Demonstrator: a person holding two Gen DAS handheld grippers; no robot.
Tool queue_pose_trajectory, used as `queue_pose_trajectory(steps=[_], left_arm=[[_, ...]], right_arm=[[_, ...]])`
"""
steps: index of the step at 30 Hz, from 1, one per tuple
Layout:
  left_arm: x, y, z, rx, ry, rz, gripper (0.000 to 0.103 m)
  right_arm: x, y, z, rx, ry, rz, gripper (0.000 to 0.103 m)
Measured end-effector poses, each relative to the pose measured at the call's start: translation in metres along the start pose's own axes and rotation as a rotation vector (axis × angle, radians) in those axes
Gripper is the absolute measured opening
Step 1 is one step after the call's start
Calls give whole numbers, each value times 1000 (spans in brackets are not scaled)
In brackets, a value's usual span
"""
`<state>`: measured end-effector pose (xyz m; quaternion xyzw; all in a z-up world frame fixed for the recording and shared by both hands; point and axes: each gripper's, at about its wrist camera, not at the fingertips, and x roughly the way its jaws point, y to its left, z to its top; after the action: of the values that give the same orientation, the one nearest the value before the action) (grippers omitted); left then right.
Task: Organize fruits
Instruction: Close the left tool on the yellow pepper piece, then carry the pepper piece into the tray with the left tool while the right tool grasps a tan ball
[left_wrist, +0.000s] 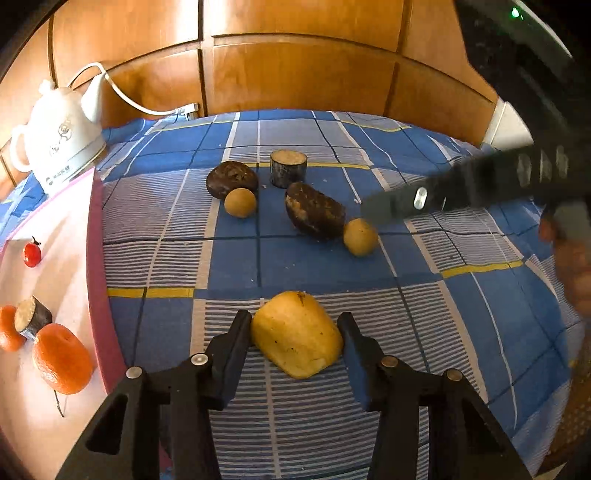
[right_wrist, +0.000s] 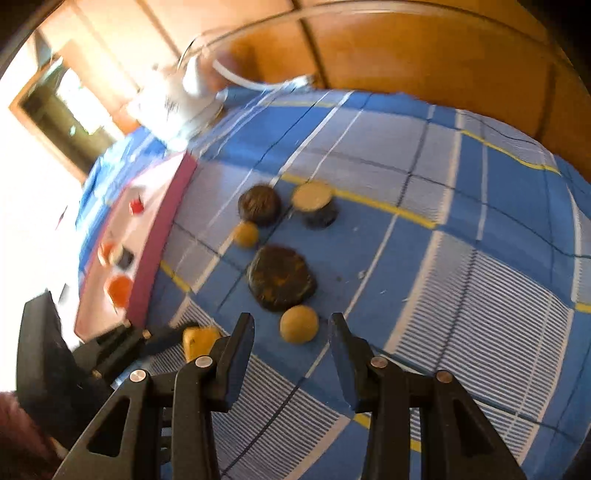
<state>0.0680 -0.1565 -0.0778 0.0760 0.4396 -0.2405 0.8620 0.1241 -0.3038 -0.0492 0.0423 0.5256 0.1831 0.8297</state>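
jaws of your left gripper (left_wrist: 295, 325) flank the yellow fruit (left_wrist: 297, 334) on the checked cloth (left_wrist: 461, 332), barely apart; right gripper (right_wrist: 291, 328) part-open, empty, small round fruit (right_wrist: 298, 324) ahead beside dark lump (right_wrist: 280, 277).

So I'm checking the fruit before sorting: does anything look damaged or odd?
Yes: the dark brown oblong fruit mid-cloth has a pale broken patch at its left end, and small crumbs lie scattered on the blue checked cloth around it.
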Motion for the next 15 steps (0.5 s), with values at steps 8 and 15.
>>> queue_pose_trajectory(steps=[8,15], left_arm=[[1,-2,-1,-7,-10,14,48],[-7,-4,-1,-2,10,9,46]], right_arm=[[26,7,-10,-66,16,-67,32],[30,10,-14,-101,33,-77,26]])
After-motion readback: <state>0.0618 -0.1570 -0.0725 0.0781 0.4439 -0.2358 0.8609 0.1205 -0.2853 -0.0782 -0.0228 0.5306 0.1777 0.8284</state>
